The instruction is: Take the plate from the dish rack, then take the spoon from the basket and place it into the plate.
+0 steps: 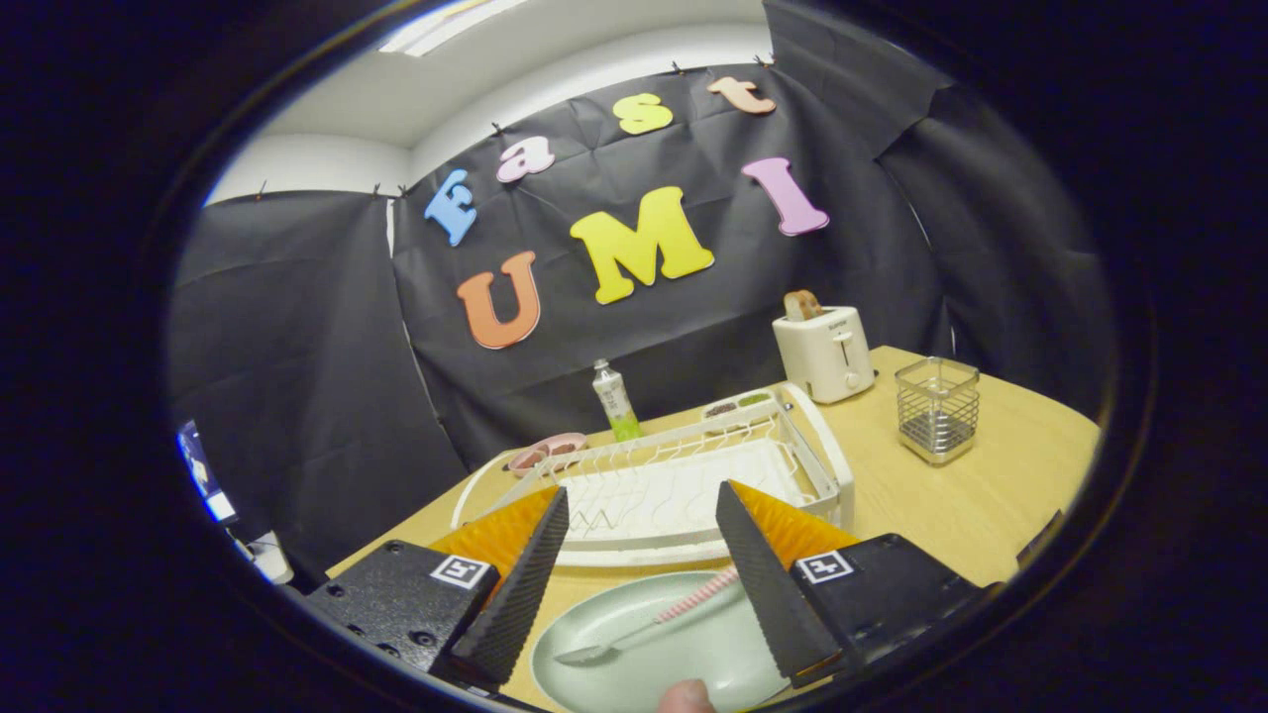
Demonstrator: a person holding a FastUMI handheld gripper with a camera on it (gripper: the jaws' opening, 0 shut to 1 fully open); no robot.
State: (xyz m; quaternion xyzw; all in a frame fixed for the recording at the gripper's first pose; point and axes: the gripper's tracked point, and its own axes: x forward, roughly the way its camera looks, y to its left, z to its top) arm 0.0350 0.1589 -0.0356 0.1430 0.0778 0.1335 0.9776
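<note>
Lying in the pale green plate point(693, 659), the pink-handled spoon point(644, 626) sits between parted fingers.
Hand-held gripper point(639, 584) spread apart, gripping nothing; white dish rack point(684, 485) just beyond.

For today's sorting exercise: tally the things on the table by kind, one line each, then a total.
Plate: 1
Spoon: 1
Dish rack: 1
Wire basket: 1
Toaster: 1
Bottle: 1
Pink dish: 1
Total: 7
The open gripper holds nothing.
</note>
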